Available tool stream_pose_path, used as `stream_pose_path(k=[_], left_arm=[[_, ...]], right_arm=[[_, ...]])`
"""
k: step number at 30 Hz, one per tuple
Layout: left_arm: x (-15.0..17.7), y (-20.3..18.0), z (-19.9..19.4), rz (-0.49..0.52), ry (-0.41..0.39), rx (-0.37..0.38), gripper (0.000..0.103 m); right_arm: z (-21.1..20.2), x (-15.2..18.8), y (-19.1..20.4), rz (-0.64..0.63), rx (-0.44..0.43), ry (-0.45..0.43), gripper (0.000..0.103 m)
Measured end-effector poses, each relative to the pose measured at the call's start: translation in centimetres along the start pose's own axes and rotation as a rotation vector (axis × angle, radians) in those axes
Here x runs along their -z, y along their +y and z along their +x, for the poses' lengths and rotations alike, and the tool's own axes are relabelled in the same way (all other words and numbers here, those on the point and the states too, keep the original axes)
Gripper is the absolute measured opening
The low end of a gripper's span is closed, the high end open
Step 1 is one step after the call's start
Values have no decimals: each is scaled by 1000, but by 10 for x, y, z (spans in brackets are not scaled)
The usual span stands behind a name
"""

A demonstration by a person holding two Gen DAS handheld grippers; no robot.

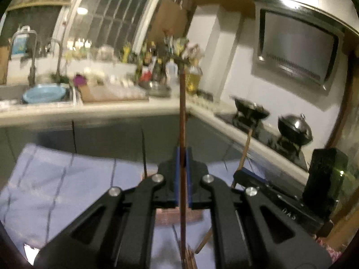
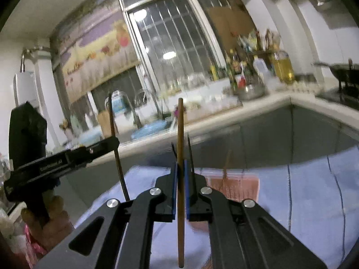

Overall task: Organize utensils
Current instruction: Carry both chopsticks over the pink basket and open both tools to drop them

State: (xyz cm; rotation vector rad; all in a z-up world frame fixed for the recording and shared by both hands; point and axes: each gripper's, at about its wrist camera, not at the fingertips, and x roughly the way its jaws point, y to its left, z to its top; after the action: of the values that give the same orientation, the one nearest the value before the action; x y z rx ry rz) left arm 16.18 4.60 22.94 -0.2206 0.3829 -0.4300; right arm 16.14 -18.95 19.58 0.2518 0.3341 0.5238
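- Left gripper (image 1: 183, 177), lower centre of the left wrist view: jaws clamped tight on a dark brown chopstick (image 1: 182, 116) that stands near upright between the blue pads (image 1: 178, 174), its tip rising to the frame's middle.
- Right gripper (image 2: 180, 190), lower centre of the right wrist view: likewise pinched shut on a lighter wooden chopstick (image 2: 180, 157), upright, its lower end reaching the bottom edge of the frame.
- Both sticks lifted clear above the pale blue checked cloth (image 1: 56, 179); more chopsticks (image 1: 188, 257) apparently bunched at the bottom centre of the left view, too blurred to count.
- Reddish woven mat (image 2: 235, 186) lying on the cloth at centre right of the right view, probably the place to lay the pair, though not certain.
- Likely step: carrying one stick per gripper to be set down together.
- Best done slowly, since a thin stick pinched at one point pivots easily.
- Worth levelling both sticks parallel before lowering, ends aligned.
- Worth keeping the two grippers apart; the left one already shows at mid left of the right view, near.
- Release only once each stick rests on the surface, or rolling may follow.
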Motion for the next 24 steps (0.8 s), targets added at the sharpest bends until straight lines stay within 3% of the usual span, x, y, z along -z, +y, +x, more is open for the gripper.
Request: stream_pose_path(k=[4, 9, 14, 19, 21, 23, 24], left_arm=[[-28, 0, 27, 25, -87, -47, 5], [-20, 5, 83, 65, -98, -116, 5], [16, 16, 139, 105, -8, -162, 5], [55, 28, 158, 83, 145, -181, 5], [68, 33, 155, 70, 193, -189, 15], [79, 38, 145, 50, 208, -220, 45], [82, 39, 140, 45, 205, -237, 48]], right_arm=[[22, -35, -5, -39, 43, -122, 6], [68, -31, -23, -71, 118, -148, 6], [107, -2, -43, -66, 141, -66, 6], [116, 33, -42, -62, 103, 67, 6], [114, 45, -36, -58, 93, 104, 8], [109, 56, -32, -47, 83, 142, 8], [106, 59, -31, -47, 84, 153, 9]])
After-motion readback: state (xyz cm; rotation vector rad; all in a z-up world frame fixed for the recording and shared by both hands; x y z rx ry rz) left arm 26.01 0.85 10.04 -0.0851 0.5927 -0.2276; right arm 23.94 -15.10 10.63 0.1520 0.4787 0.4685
